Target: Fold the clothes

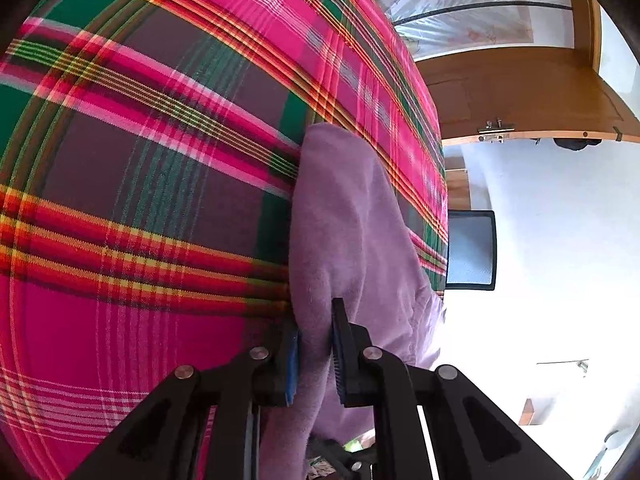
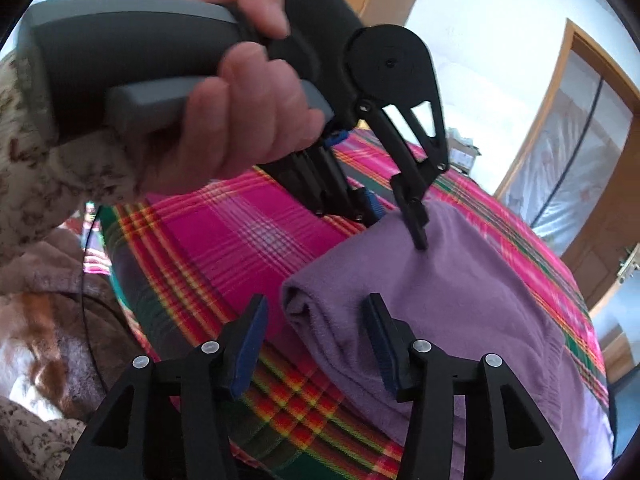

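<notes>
A plaid bedcover (image 2: 224,232) carried the folded purple garment (image 2: 460,300). The left gripper (image 1: 316,354) was clamped on its far edge; the right gripper (image 2: 316,344) stood open, empty, at the near corner.

I see a fuzzy, matt purple cloth garment (image 2: 460,304) on woven plaid bedspread (image 2: 240,232); my tongs (image 2: 316,344) are matt black plastic.

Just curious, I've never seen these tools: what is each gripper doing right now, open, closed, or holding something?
Left gripper: closed on the purple garment.
Right gripper: open, holding nothing; the garment's folded corner lies between its fingers.
</notes>
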Tool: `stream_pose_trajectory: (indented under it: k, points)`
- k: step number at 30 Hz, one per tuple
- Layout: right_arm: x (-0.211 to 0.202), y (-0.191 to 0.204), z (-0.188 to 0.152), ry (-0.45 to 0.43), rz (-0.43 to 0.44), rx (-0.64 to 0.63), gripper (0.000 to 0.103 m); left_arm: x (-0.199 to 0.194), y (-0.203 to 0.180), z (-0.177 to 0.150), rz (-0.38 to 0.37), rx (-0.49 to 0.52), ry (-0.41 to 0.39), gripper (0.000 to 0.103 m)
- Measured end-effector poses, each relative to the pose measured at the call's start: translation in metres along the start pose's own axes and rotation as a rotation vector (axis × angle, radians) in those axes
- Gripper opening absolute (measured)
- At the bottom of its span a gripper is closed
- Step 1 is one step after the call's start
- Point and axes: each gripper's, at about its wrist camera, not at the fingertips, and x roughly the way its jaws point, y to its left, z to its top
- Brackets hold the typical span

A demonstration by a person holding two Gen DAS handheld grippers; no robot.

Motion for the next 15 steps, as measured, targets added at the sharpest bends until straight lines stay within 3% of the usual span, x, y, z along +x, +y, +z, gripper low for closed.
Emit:
stream_pose_trajectory:
  k: [6, 11, 15]
  points:
    - [0.003, -0.003, -0.001, 0.003, -0.039, 0.022, 0.052, -0.001, -0.002, -0.002, -0.002, 0.006, -0.004, 0.013]
    - [0.002, -0.008, -0.003, 0.002, -0.013, 0.046, 0.051, -0.002, -0.003, -0.004, 0.04, 0.036, -0.02, 0.013]
    - [0.001, -0.012, -0.005, 0.005, 0.011, 0.06, 0.04, 0.001, -0.008, -0.005, 0.114, 0.074, -0.034, 0.014]
